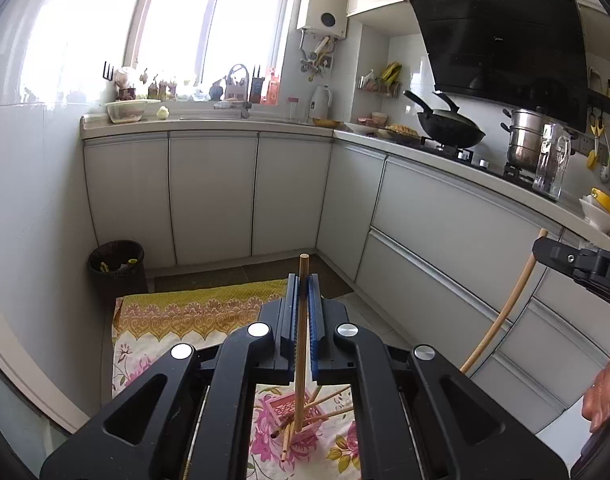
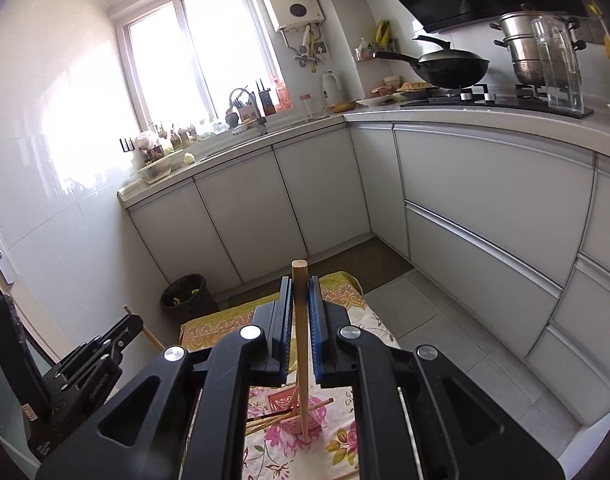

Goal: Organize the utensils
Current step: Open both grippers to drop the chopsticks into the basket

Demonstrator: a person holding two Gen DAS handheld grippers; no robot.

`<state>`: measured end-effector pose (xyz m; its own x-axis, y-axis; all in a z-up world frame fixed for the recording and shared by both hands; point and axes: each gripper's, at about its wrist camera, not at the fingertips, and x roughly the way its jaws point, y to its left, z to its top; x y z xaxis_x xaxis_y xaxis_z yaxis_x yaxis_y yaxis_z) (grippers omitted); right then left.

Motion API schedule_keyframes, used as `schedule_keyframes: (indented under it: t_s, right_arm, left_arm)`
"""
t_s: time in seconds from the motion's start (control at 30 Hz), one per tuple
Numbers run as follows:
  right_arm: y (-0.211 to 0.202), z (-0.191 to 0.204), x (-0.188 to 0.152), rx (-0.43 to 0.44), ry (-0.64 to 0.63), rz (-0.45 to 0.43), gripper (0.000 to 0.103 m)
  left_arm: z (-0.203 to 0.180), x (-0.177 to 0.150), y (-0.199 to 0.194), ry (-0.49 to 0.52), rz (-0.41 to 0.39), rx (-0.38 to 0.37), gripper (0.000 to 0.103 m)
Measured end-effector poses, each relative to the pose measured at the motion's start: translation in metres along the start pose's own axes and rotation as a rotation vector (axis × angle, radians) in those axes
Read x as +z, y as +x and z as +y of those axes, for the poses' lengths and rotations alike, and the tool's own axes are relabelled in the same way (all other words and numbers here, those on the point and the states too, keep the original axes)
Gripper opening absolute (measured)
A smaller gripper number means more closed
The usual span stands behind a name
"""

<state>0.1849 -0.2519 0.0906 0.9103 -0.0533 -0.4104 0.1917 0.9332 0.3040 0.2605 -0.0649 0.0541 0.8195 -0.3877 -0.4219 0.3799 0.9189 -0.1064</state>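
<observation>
My left gripper (image 1: pixel 303 280) is shut on a wooden chopstick (image 1: pixel 301 344) that stands upright between its blue pads, its lower end over a pink slotted basket (image 1: pixel 295 410). My right gripper (image 2: pixel 300 282) is shut on another wooden chopstick (image 2: pixel 301 360), also upright, its tip down at the pink basket (image 2: pixel 295 412). Several more chopsticks (image 1: pixel 317 416) lie across and in the basket. The right gripper (image 1: pixel 577 264) with its chopstick (image 1: pixel 501 312) shows at the right of the left wrist view. The left gripper (image 2: pixel 97 352) shows at the lower left of the right wrist view.
The basket sits on a floral cloth (image 1: pixel 165 320) over a low table. A dark waste bin (image 1: pixel 115 266) stands in the far corner. White cabinets (image 1: pixel 445 216) run along the right, with a wok (image 1: pixel 451 126), a steel pot (image 1: pixel 529 140) and a glass jug (image 1: pixel 551 162) on the counter.
</observation>
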Motion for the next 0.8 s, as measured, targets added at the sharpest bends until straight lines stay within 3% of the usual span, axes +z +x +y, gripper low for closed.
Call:
schedule_keyframes:
  t_s: [0.23,0.4,0.47,0.5,0.8]
  right_arm:
    - [0.05,0.004,-0.017,0.011,0.001,0.058,0.008]
    - [0.076,0.005,-0.026,0.023,0.001,0.095,0.008]
    - [0.08,0.008,-0.03,0.028,-0.002,0.103,0.008]
    - [0.082,0.009,-0.031,0.032,-0.001,0.104,0.008]
    - [0.091,0.024,-0.038,0.063,-0.011,0.11,0.008]
  left_arm:
    - [0.02,-0.019,0.068,-0.031,0.085,0.008,0.004]
    - [0.027,-0.038,0.101,-0.046,0.192,-0.012,0.005]
    - [0.029,-0.042,0.099,-0.048,0.21,-0.037,0.016]
    - [0.031,-0.042,0.095,-0.056,0.209,-0.042,0.025]
    - [0.049,-0.009,0.001,-0.1,-0.017,-0.044,0.038]
